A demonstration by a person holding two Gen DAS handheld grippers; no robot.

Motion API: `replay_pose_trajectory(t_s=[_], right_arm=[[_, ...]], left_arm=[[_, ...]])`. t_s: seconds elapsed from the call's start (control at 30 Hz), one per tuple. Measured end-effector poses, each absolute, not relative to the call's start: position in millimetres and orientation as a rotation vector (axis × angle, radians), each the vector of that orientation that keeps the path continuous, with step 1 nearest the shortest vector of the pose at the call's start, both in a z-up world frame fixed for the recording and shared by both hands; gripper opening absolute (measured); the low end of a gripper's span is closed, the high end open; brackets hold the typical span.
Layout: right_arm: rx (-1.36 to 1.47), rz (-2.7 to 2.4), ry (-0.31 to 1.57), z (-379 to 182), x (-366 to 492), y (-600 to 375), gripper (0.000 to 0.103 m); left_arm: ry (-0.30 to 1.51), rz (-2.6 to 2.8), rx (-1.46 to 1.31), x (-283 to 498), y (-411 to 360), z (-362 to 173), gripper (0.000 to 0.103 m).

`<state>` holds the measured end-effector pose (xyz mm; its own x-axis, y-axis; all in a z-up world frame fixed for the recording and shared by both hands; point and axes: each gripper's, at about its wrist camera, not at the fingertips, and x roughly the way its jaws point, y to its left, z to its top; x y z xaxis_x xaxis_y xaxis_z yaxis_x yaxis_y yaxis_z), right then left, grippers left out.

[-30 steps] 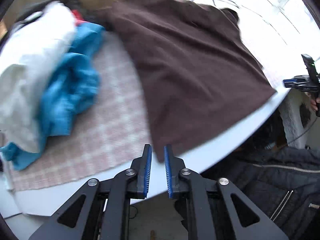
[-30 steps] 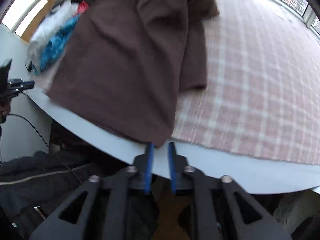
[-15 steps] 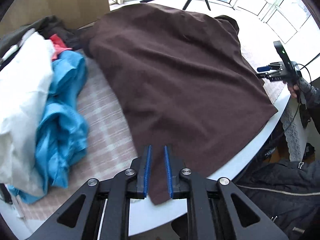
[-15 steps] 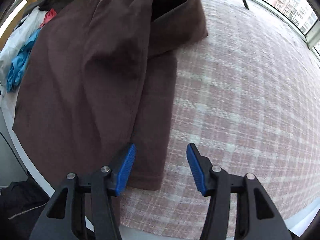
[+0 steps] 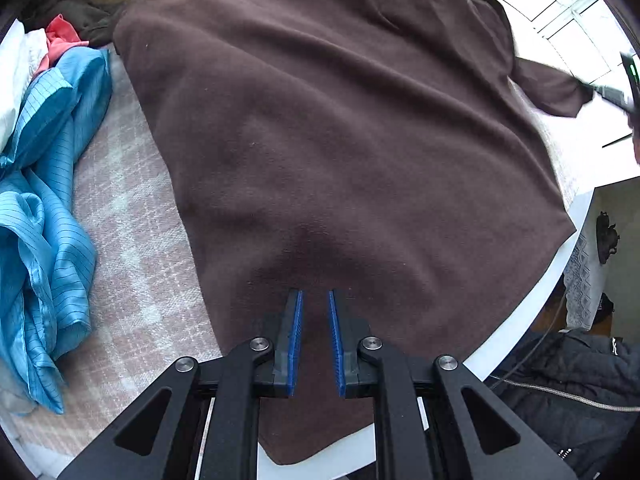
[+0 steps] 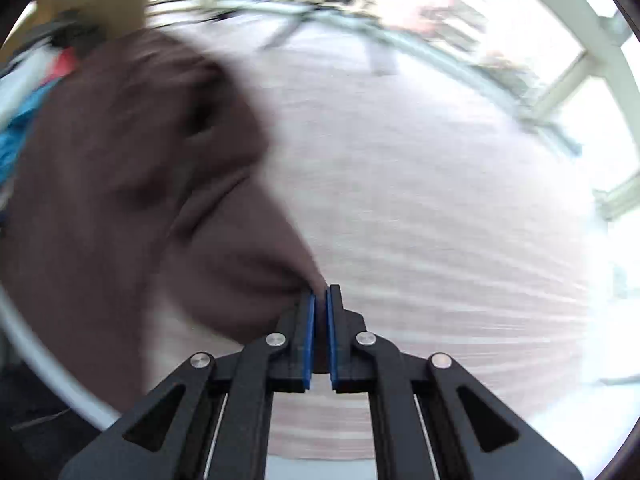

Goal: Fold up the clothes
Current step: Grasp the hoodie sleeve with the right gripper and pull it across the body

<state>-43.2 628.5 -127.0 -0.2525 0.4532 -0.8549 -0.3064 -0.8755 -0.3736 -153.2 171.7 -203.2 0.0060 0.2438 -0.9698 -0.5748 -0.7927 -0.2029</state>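
Observation:
A large brown garment (image 5: pixel 340 120) lies spread over the checked tablecloth (image 5: pixel 132 240). Its near corner hangs over the table's white edge (image 5: pixel 532 320). My left gripper (image 5: pixel 314 300) is shut on the near hem, and the fabric puckers just ahead of the tips. In the blurred right wrist view, my right gripper (image 6: pixel 321 296) is shut on an edge of the brown garment (image 6: pixel 120 180) and holds it raised over the cloth (image 6: pixel 440 220). The left wrist view shows the right gripper (image 5: pixel 624 92) at the far right, with the sleeve end stretched toward it.
A crumpled blue striped garment (image 5: pixel 44 200) lies at the left, with white clothing (image 5: pixel 16 68), a red piece (image 5: pixel 60 36) and a dark garment (image 5: pixel 76 4) behind it. A person's black zipped jacket (image 5: pixel 572 380) is below the table edge at the right.
My right gripper, open over the sleeve hem half a second ago, has shut on the fabric and swung it up and away. My left gripper has moved forward over the garment.

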Motion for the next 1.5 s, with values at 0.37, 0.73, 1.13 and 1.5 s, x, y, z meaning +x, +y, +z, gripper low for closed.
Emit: replay_pose_trajectory(t_s=[0.37, 0.73, 1.13, 1.5], right_arm=[[-1.327, 1.952, -0.061, -110, -53, 731, 0.041], [-1.661, 2.519, 0.216, -177, -198, 562, 0.041], [-1.871, 2.425, 0.267, -246, -268, 547, 0.036], [-1.364, 2.478, -0.158, -171, -265, 543, 0.007]], left_arm=[[0.309, 1.932, -1.728, -160, 157, -185, 0.013], [0.254, 2.003, -1.761, -160, 133, -174, 0.013], [0.21, 2.018, -1.82, -160, 106, -178, 0.013], [0.186, 1.996, -1.797, -183, 114, -183, 0.013]])
